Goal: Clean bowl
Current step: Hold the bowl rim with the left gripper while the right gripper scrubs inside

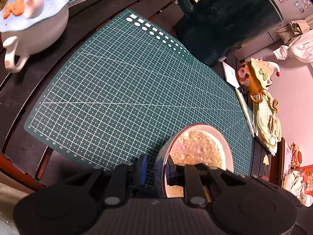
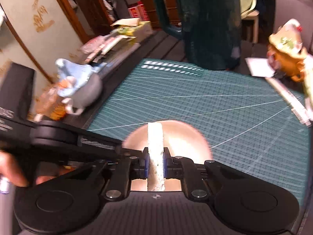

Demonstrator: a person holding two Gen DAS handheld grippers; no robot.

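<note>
Wiping stage | right gripper [image 2: 156,166] clamped on white sponge [image 2: 155,152], poised over bowl [image 2: 182,137] | left gripper [image 1: 155,166] pinching bowl [image 1: 225,145] rim, steadying it on cutting mat [image 1: 117,82] | inside looks mottled, residue apparently left | judgement: cleaning underway, scrubbing unfinished
</note>
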